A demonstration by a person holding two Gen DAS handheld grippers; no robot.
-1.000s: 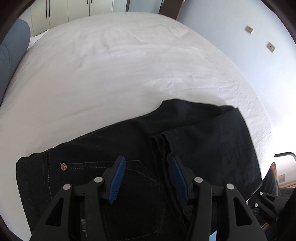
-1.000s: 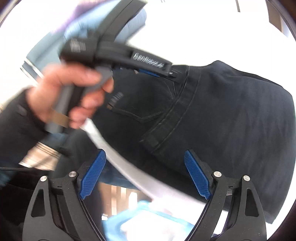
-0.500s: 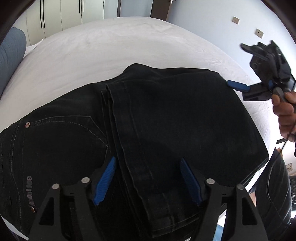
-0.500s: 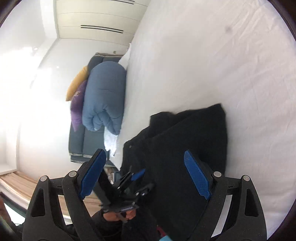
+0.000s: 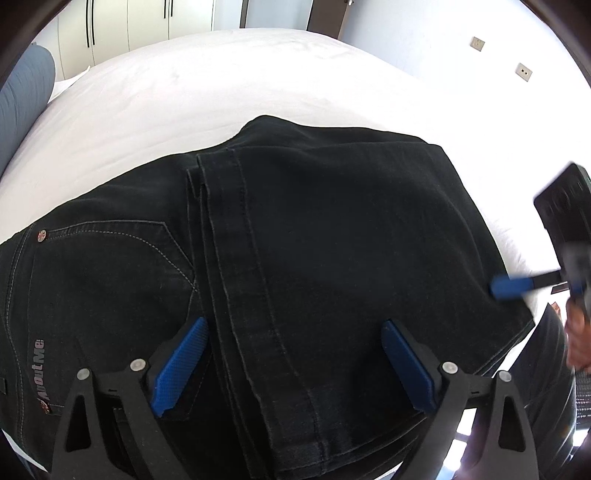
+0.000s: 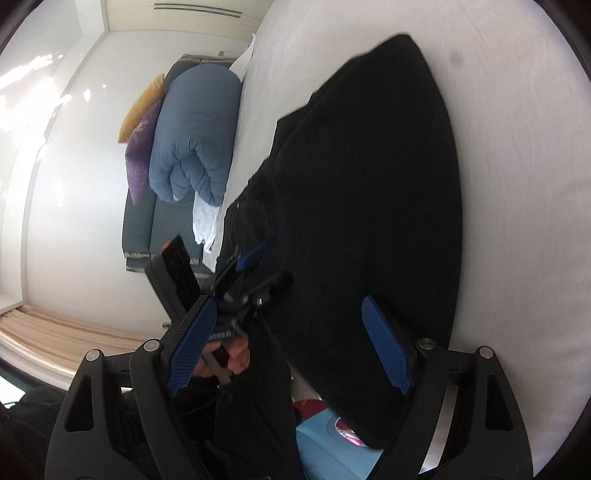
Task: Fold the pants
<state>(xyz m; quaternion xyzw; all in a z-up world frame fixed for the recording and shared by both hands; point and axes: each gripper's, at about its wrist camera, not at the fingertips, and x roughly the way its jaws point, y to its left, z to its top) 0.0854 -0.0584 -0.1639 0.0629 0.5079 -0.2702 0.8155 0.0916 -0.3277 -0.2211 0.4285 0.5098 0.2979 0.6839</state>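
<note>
Black jeans point(image 5: 332, 240) lie folded on the white bed point(image 5: 221, 81), the leg hems laid across the seat beside the back pocket. My left gripper point(image 5: 295, 369) hangs just over those hems. Its jaws are opening wide and the pads press on nothing. My right gripper point(image 6: 291, 347) points along the bed from the pants' folded end point(image 6: 369, 203), with its jaws closing a little. The pants' near edge shows between its fingers, untouched by the pads. One blue pad of the right gripper point(image 5: 513, 286) reaches the pants' right corner. The left gripper point(image 6: 251, 266) shows small beyond.
A rolled blue duvet point(image 6: 195, 140) with purple and yellow cushions lies on a dark sofa past the bed's far side. A light blue box point(image 6: 332, 443) sits below the bed's near edge. White wardrobe doors point(image 5: 129, 29) stand behind the bed.
My left jaws have spread much wider and the gripper has dropped closer over the hems. The right gripper has swung and rolled around to the pants' right end.
</note>
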